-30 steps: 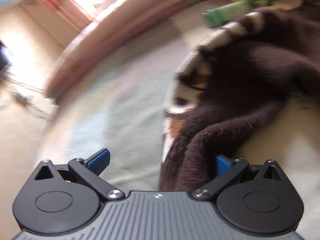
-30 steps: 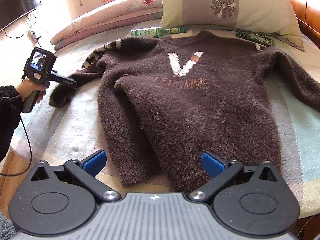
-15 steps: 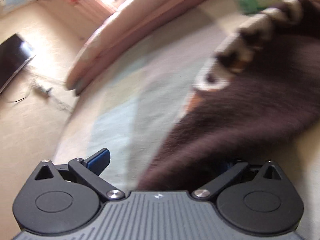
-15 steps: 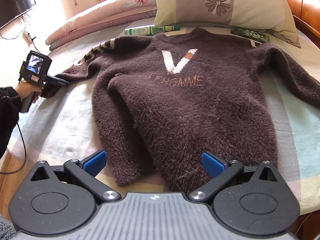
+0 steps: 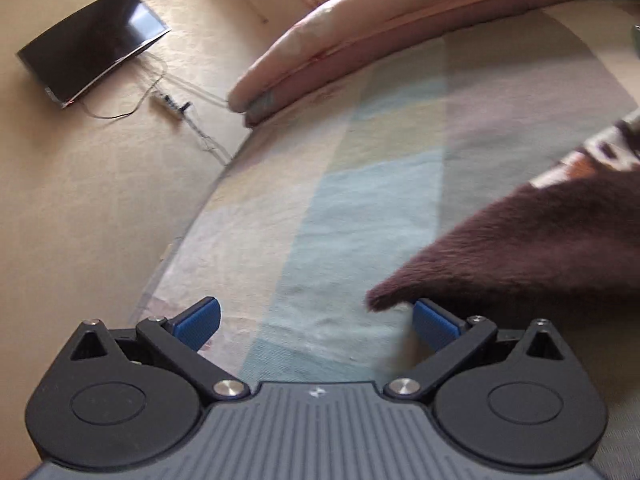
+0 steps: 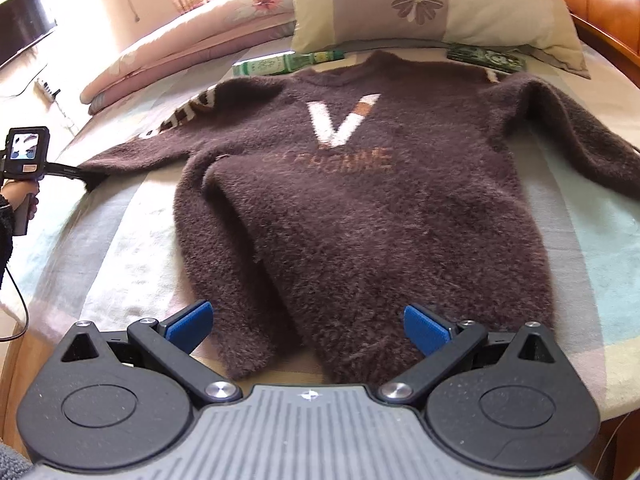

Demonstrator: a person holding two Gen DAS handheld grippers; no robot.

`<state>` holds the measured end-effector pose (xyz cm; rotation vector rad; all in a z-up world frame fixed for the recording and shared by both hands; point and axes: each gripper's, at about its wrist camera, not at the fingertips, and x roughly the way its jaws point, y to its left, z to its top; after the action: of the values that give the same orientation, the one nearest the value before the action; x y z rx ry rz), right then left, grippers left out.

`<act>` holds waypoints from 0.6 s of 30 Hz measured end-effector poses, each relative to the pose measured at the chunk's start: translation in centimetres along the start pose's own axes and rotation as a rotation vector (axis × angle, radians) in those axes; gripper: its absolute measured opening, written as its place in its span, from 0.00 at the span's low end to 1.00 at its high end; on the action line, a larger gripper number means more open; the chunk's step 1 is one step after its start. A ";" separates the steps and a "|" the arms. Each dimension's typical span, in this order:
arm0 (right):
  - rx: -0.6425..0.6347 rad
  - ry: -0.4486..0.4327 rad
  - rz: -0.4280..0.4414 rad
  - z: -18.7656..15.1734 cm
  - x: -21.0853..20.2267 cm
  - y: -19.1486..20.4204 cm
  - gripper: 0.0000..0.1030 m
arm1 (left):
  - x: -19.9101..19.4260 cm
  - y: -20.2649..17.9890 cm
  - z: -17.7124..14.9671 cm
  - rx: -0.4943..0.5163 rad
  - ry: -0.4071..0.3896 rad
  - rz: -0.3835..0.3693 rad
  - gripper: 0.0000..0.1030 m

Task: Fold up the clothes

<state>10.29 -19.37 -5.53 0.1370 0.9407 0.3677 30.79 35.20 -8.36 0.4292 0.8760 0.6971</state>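
A fuzzy dark brown sweater (image 6: 360, 208) with a white V lies face up on the bed, both sleeves spread out. My right gripper (image 6: 308, 328) hovers open just over its hem, with nothing clamped between the blue pads. In the right wrist view a hand holds my left gripper (image 6: 76, 170) at the end of the left sleeve (image 6: 132, 156). Seen from the left wrist, my left gripper (image 5: 316, 322) is open over the sheet. The sleeve cuff (image 5: 380, 298) ends just inside the right pad (image 5: 436, 324) and is not gripped.
A floral pillow (image 6: 432, 4), a green bottle (image 6: 280, 65) and a green packet (image 6: 486, 57) lie beyond the collar. A rolled pink quilt (image 5: 400, 28) sits at the back left. The bed edge (image 5: 180, 240) drops to the floor, where a TV (image 5: 92, 44) and power strip (image 5: 172, 104) are. A wooden headboard (image 6: 600, 12) rises at the right.
My left gripper has slid outward along the left sleeve to its cuff, and the sleeve now lies straighter out to the side. The right gripper has barely moved.
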 end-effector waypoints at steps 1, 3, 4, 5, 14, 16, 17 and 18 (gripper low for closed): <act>-0.010 0.001 0.003 0.0 0.0 0.3 1.00 | -0.2 -0.3 -0.3 0.010 -0.004 -0.017 0.99; -0.028 -0.004 0.006 0.0 -0.3 0.7 1.00 | -0.7 -0.2 -0.5 0.019 0.005 -0.018 0.99; -0.031 -0.006 0.007 -0.1 -0.5 0.8 1.00 | -0.9 -0.1 -0.7 0.023 0.009 -0.018 0.99; -0.035 -0.009 0.007 -0.1 -0.6 0.9 1.00 | -1.0 0.1 -0.8 0.021 0.016 -0.016 0.99; 0.003 -0.032 0.002 -0.9 -1.5 0.6 1.00 | -6.6 0.0 -3.3 0.060 -0.027 -0.222 0.99; 0.008 -0.038 0.003 -1.1 -1.7 0.6 1.00 | -9.1 -1.3 -4.0 0.099 -0.060 -0.298 0.99; 0.009 -0.041 0.003 -1.2 -1.9 0.6 1.00 | -10.7 -2.6 -4.5 0.144 -0.085 -0.338 0.99; 0.010 -0.044 0.002 -1.3 -2.0 0.6 1.00 | -12.3 -4.0 -4.9 0.195 -0.111 -0.376 0.99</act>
<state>8.07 -19.62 -4.57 0.1550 0.8986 0.3608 22.82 24.00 -6.89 0.4562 0.8913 0.2408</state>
